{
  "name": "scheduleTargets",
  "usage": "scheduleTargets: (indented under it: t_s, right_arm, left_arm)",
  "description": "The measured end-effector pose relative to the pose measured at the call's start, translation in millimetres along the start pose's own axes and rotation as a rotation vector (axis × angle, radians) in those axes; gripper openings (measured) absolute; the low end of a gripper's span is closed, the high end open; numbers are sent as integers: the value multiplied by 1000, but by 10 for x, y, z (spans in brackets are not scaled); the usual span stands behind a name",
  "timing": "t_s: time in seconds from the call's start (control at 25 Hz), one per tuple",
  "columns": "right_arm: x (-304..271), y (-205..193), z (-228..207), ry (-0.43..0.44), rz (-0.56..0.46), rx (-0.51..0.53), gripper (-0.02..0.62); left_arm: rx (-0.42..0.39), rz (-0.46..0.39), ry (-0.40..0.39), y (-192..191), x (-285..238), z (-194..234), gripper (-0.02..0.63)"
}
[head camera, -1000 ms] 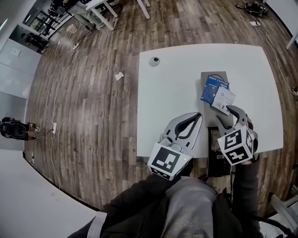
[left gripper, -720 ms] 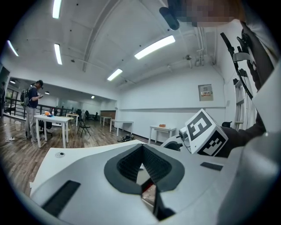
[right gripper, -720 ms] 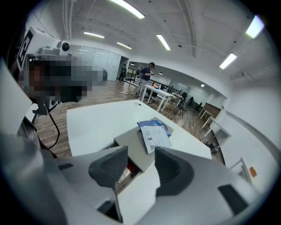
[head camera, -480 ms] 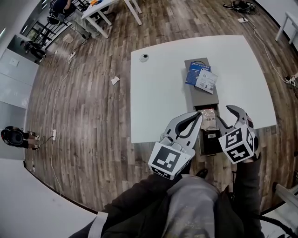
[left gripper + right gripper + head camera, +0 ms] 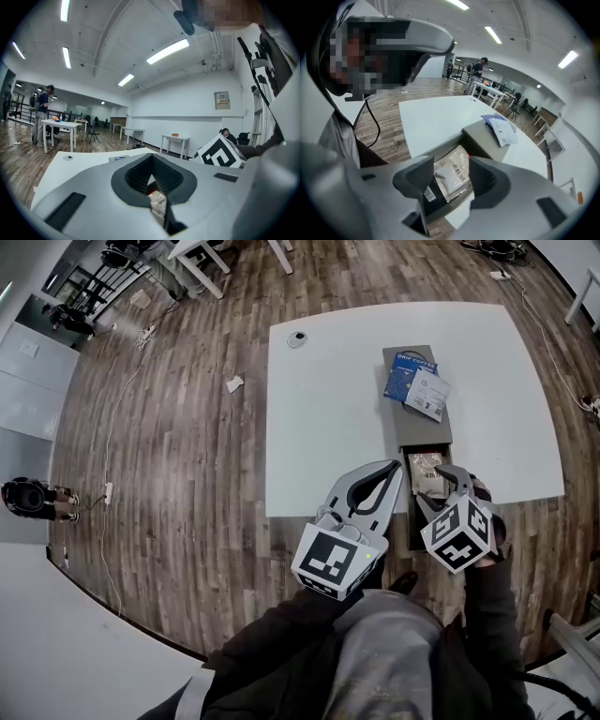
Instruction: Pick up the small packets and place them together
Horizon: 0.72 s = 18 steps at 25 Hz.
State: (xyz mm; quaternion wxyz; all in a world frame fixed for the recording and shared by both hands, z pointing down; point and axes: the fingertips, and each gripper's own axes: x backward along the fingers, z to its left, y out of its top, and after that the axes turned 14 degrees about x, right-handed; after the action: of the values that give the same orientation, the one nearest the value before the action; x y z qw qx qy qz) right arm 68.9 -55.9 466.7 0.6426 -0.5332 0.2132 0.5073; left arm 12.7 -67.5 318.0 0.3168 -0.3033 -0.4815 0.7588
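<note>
Two flat packets (a blue printed packet and a white paper packet) overlap atop the grey box; the white table lies bare to its left. Your right gripper, jaws apart and just widened, hovers over the silvery foil packet in the open drawer without gripping it. Your left gripper is clenched and empty. The foil packet's print is unreadable.

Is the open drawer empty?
No, a silvery packet lies inside the drawer, seen in the right gripper view.
</note>
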Motion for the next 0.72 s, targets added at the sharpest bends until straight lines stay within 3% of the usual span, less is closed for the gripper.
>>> scheduleTargets:
  t_s: [0.2, 0.44, 0.6, 0.72]
  right_arm:
    - [-373, -62, 160, 134, 94, 29, 297]
    - [-543, -206, 203, 204, 213, 52, 304]
    - [-543, -207, 192, 199, 213, 81, 246]
    - [-535, -193, 114, 141, 191, 65, 179]
  left_arm:
    - [9, 12, 30, -22, -79, 331, 2]
    - [41, 41, 37, -104, -236, 589, 2]
    - [52, 49, 23, -128, -302, 626, 2]
    - [53, 53, 10, -148, -300, 585, 2]
